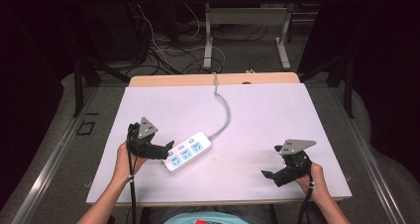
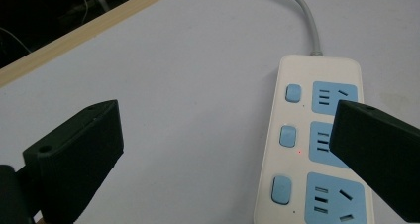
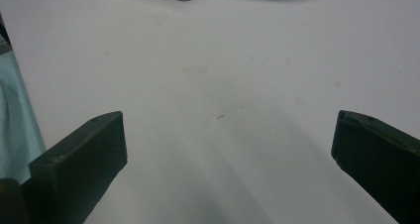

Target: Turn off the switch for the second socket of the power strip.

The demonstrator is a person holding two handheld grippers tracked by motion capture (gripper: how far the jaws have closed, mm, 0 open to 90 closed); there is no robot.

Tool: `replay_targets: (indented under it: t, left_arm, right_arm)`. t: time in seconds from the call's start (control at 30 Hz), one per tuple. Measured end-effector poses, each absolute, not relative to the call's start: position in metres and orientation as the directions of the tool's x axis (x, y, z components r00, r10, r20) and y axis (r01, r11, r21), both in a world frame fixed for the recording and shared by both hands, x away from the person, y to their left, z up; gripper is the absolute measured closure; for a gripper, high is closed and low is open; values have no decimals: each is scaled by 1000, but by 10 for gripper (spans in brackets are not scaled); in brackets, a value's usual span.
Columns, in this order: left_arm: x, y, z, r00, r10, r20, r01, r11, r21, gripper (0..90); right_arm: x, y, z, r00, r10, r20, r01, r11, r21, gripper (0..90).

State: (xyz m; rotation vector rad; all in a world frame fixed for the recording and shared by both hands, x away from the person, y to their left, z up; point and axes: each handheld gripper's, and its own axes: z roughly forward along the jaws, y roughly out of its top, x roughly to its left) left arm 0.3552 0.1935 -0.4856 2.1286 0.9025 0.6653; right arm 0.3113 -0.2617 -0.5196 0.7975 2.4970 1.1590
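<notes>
White table (image 1: 257, 135): left gripper (image 1: 167, 149) beside power strip (image 1: 188, 151).

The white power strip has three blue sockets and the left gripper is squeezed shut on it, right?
Not quite. The power strip does have three blue sockets, but the left gripper is open: the left gripper view shows its jaws spread wide, one jaw over the strip's edge, gripping nothing.
</notes>
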Motion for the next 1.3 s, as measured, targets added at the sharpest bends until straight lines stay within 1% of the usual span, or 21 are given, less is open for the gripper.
replay_targets:
  t: [0.07, 0.33, 0.4, 0.5, 0.73, 0.77, 0.83, 0.87, 1.0, 1.13, 1.17, 1.23, 1.27, 1.3]
  left_arm:
    - [358, 191, -486, 624, 759, 183, 389, -506, 770, 0]
    - [366, 182, -490, 635, 757, 152, 412, -499, 762, 0]
    - [369, 182, -490, 639, 750, 169, 404, -515, 756, 0]
    - [373, 180, -493, 639, 754, 150, 422, -507, 751, 0]
    - [380, 174, -495, 645, 747, 160, 444, -537, 718, 0]
    - [380, 171, -497, 638, 756, 146, 447, -519, 728, 0]
    - [382, 169, -498, 645, 749, 154, 451, -535, 715, 0]
    - [383, 169, -498, 646, 744, 172, 444, -549, 709, 0]
    - [385, 164, -500, 638, 751, 168, 458, -546, 702, 3]
    - [387, 160, -502, 634, 757, 161, 465, -539, 703, 54]
    - [387, 159, -502, 630, 759, 164, 468, -539, 700, 80]
    - [386, 159, -503, 639, 752, 160, 465, -543, 699, 178]
    - [386, 159, -504, 642, 750, 160, 460, -544, 702, 175]
    - [386, 159, -504, 646, 748, 155, 465, -546, 697, 216]
  right_arm:
    - [311, -262, -520, -809, 588, -15, 368, 525, 768, 2]
    - [311, -262, -520, -810, 586, -15, 366, 525, 768, 2]
    - [311, -262, -520, -812, 584, -15, 364, 527, 768, 2]
    - [311, -261, -520, -809, 588, -13, 369, 525, 767, 2]
    - [311, -262, -520, -808, 589, -13, 370, 525, 766, 2]
    - [311, -262, -520, -808, 589, -14, 369, 525, 767, 2]
    - [311, -262, -520, -809, 588, -19, 366, 528, 767, 2]
    - [311, -262, -520, -808, 589, -16, 368, 526, 767, 2]
    - [311, -262, -520, -811, 585, -14, 368, 529, 765, 3]
    - [311, -262, -520, -810, 587, -17, 366, 527, 767, 3]
    - [311, -262, -520, -808, 589, -13, 370, 525, 766, 3]
    - [311, -261, -520, -805, 593, -13, 373, 523, 766, 3]
    - [311, -262, -520, -808, 589, -14, 370, 526, 766, 4]
    - [311, -262, -520, -808, 589, -14, 370, 526, 766, 4]
